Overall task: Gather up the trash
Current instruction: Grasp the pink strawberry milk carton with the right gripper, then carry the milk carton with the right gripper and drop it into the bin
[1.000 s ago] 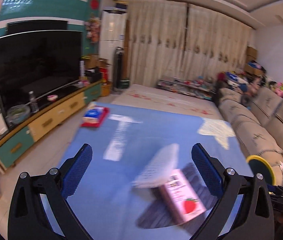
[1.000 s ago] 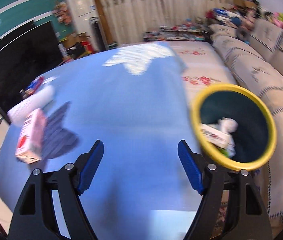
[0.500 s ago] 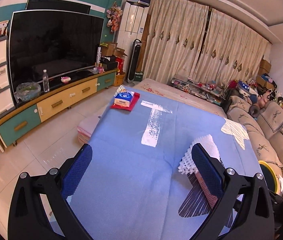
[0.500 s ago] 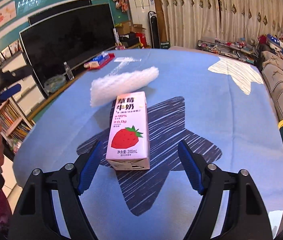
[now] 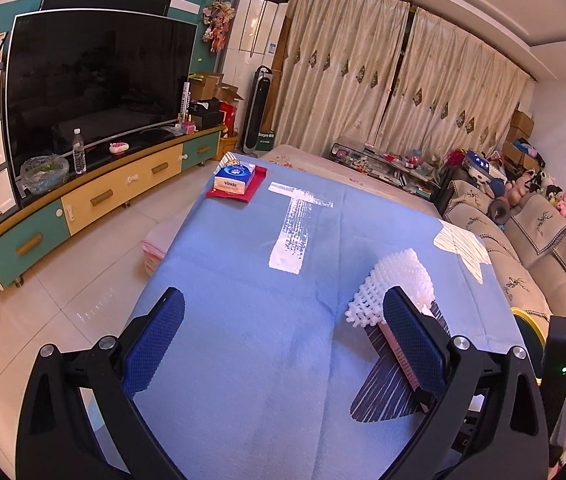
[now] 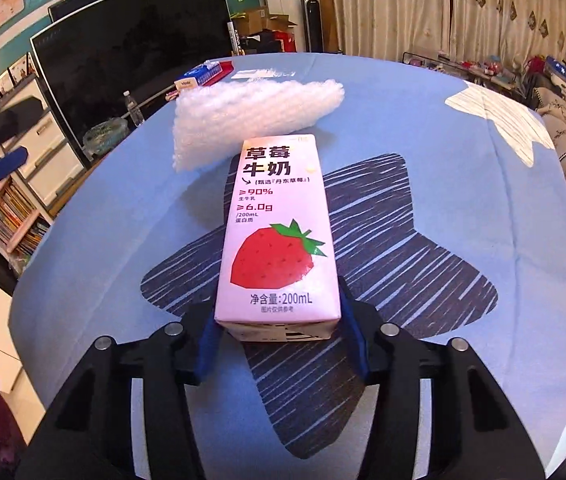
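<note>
The right gripper (image 6: 279,338) is closed in on a pink strawberry milk carton (image 6: 277,232), with a blue-padded finger (image 6: 207,342) pressed against each side of the carton's near end. The carton is laid flat on the tabletop (image 6: 463,168), its printed face turned up, over a dark striped star pattern (image 6: 395,264) in the blue cloth. Whether the carton is lifted at all cannot be told. Just beyond its far end, a white foam net sleeve (image 6: 251,116) is seen lying on the cloth, touching or nearly touching the carton. Farther back, near the far edge, a blue tissue pack (image 6: 203,74) is set on a red mat.

The left gripper (image 5: 283,344) is held wide open above the tabletop (image 5: 243,280), and nothing is gripped between its fingers (image 5: 155,344). In this view the foam net sleeve (image 5: 395,288) is found just past the right finger, and a thin strip of the milk carton (image 5: 397,350) is visible along that finger's edge, the rest being hidden. The tissue pack (image 5: 235,178) and red mat (image 5: 243,192) are seen at the far left corner of the cloth. A yellow-rimmed bin (image 5: 525,316) is partly visible at the right, beside the sofa (image 5: 543,248). A television (image 5: 95,80) is stood on a long cabinet (image 5: 95,196) along the left wall.
</note>
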### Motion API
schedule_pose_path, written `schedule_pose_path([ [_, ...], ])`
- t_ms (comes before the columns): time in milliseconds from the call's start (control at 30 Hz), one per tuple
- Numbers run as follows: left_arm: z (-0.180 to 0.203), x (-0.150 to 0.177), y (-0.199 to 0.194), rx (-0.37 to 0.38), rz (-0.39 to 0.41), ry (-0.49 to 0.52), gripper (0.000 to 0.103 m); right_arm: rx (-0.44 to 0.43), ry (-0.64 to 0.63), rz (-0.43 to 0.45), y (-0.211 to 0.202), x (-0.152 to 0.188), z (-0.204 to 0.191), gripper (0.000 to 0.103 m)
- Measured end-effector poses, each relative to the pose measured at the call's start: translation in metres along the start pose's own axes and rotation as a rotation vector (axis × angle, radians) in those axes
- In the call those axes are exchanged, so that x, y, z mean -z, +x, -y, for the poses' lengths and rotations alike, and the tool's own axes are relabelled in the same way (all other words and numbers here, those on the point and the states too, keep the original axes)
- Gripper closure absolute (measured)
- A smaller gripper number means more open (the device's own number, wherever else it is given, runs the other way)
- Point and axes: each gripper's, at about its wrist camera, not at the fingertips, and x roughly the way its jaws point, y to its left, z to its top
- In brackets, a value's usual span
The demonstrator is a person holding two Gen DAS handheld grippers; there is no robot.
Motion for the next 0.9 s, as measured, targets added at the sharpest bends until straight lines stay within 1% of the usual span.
schedule_pose_path([
  [200, 0.009, 0.003, 0.003, -0.002, -0.01, 0.02, 0.005, -0.026, -0.01, 0.015, -0.022, 0.009, 0.004, 0.055],
  [367, 0.018, 0.005, 0.005, 0.003, -0.02, 0.038, 0.005, -0.004, 0.008, 0.034, -0.041, 0.019, 0.016, 0.055],
  [600, 0.033, 0.006, 0.007, 0.014, -0.032, 0.074, 0.005, 0.054, 0.113, 0.07, -0.064, 0.032, 0.057, 0.055],
  [900, 0.053, 0.008, 0.008, 0.018, -0.045, 0.122, 0.005, 0.092, 0.193, 0.125, -0.084, 0.038, 0.097, 0.055],
])
